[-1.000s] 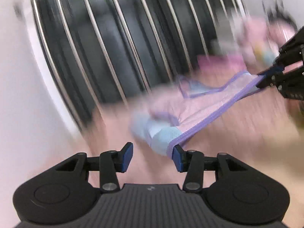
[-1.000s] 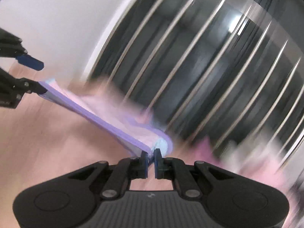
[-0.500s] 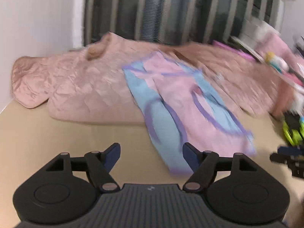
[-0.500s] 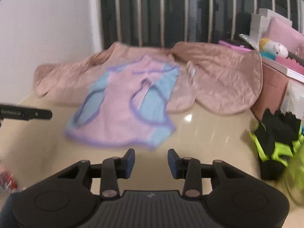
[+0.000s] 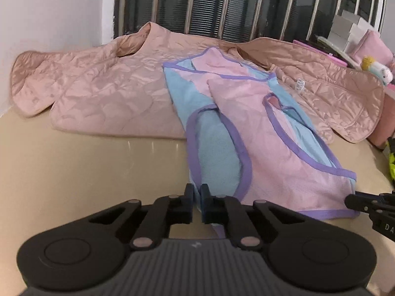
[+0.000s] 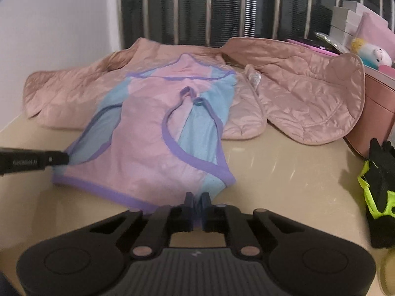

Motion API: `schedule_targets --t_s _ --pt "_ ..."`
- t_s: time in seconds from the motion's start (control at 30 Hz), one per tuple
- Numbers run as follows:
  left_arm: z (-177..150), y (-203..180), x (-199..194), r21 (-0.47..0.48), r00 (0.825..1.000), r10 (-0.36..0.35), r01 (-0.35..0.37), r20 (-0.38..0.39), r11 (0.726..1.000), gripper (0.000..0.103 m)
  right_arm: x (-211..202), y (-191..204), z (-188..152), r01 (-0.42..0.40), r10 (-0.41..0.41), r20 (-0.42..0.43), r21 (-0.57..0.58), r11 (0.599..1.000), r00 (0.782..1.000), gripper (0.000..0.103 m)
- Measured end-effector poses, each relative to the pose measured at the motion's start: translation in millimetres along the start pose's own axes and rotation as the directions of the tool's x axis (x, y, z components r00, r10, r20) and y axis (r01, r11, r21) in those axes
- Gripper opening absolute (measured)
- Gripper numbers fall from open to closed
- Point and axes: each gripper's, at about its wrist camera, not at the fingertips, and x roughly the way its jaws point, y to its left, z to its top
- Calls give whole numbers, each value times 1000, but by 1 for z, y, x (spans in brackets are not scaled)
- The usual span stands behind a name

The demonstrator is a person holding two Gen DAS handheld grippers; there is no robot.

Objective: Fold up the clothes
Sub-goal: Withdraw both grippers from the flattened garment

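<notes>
Behind the beige tabletop point(image 5: 74, 162) stands a dark wall of metal bars, and a quilted pink jacket point(image 5: 103, 91) lies spread along the table's far side. Across it, and reaching down toward us, lies the garment we are working on, a pink and blue vest point(image 5: 266, 143) edged in purple, its upper part resting on the jacket and its hem on the bare table.

We hold the hem at both near corners. Our left gripper point(image 5: 196, 201) has its fingers drawn nearly together on the blue corner nearest it, cloth showing in the narrow gap. Our right gripper point(image 6: 196, 206) is likewise pressed in on the purple binding at the hem, a strip of cloth between the pads. In the left wrist view the right tool's black tip sits at the other hem corner.

We judge the step in hand to be the start of the first fold: hem gripped, cloth flat. Next we would lift both corners together and carry them toward the neckline, keeping the edge taut and level so the layers land square. Black and yellow gloves point(image 6: 377, 190) lie well to the right, out of the way.
</notes>
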Motion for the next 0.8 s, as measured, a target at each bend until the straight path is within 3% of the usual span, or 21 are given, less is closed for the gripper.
schedule_targets --t_s 0.1,0.23,0.3,0.33,0.4,0.43,0.5,0.63,0.8 --pt "-12 3 -23 -40 999 -33 32 -31 999 2 -22 -17 -11 10 -10 -12 3 1000 1000 1" --pt "-39 -10 -68 -72 985 -149 143 -82 987 3 -41 -48 -22 165 -165 -32 -3 986 986 1" --pt "-50 -16 -86 -88 979 -179 171 -98 981 13 -57 -58 -24 194 -194 -10 5 981 981 6" --pt "-51 -13 -90 -117 978 -190 179 -88 977 27 -68 -59 -24 184 -184 16 -2 983 983 7" --pt "-44 0 -94 -169 982 -183 173 -43 970 44 -79 -43 -23 102 -100 55 -38 994 993 14" --pt "-36 8 -92 -181 988 -151 145 -22 973 44 -82 -31 -23 50 -46 69 -59 997 997 20" --pt "-18 26 -86 -214 996 -94 91 0 973 44 -87 -7 -22 -54 63 92 -102 993 994 40" --pt "13 60 -91 -273 998 -34 46 48 961 44 -65 65 -25 -250 269 61 -215 944 961 41" --pt "18 82 -113 -275 995 54 -30 81 961 52 -31 134 -20 -244 273 48 -320 915 961 39"
